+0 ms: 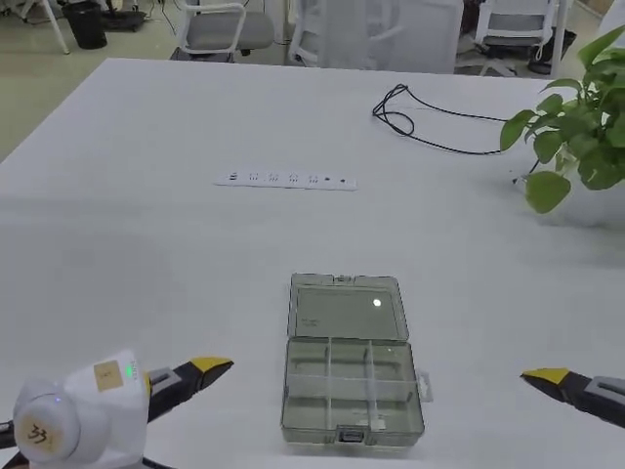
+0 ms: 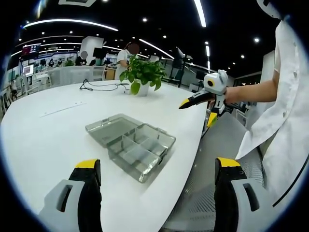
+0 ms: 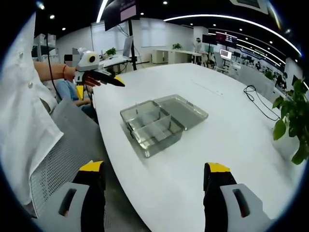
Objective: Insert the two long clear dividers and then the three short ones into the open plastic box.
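Observation:
The clear plastic box (image 1: pixel 352 396) lies open near the table's front edge, with its lid (image 1: pixel 347 308) folded flat away from me. Clear partitions inside split it into several compartments. My left gripper (image 1: pixel 205 369) is left of the box with its yellow tips pointing toward it. My right gripper (image 1: pixel 547 377) is well to the right. In the left gripper view my left gripper (image 2: pixel 157 164) is open and empty, the box (image 2: pixel 133 142) ahead and the right gripper (image 2: pixel 203 99) beyond. In the right gripper view my right gripper (image 3: pixel 153 167) is open and empty, facing the box (image 3: pixel 154 123) and the left gripper (image 3: pixel 99 75).
A white power strip (image 1: pixel 285 180) lies flat at mid-table. A black cable (image 1: pixel 410 117) coils at the far right, next to a potted plant (image 1: pixel 576 127). Office chairs (image 1: pixel 225 29) stand beyond the far edge. The white table (image 1: pixel 146 254) spreads wide around the box.

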Action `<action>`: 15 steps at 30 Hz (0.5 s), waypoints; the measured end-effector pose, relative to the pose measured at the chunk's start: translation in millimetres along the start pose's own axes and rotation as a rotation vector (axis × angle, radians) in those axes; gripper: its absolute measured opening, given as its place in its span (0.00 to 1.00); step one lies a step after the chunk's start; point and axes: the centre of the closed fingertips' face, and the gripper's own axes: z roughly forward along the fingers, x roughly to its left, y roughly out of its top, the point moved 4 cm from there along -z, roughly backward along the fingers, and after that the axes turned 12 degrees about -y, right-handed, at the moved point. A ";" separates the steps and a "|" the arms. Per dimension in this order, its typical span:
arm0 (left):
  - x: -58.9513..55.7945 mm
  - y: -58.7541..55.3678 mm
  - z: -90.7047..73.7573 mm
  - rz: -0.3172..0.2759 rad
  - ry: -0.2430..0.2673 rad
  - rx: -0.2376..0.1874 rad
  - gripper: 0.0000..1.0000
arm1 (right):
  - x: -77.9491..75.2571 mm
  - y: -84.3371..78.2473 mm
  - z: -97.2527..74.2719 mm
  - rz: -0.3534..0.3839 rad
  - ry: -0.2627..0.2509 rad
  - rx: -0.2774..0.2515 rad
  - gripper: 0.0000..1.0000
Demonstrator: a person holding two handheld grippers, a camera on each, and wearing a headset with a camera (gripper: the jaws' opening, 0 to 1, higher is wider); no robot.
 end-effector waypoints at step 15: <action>0.3 -0.9 -0.1 -0.002 -0.003 0.000 1.00 | 1.4 1.2 0.2 0.000 0.000 0.002 0.84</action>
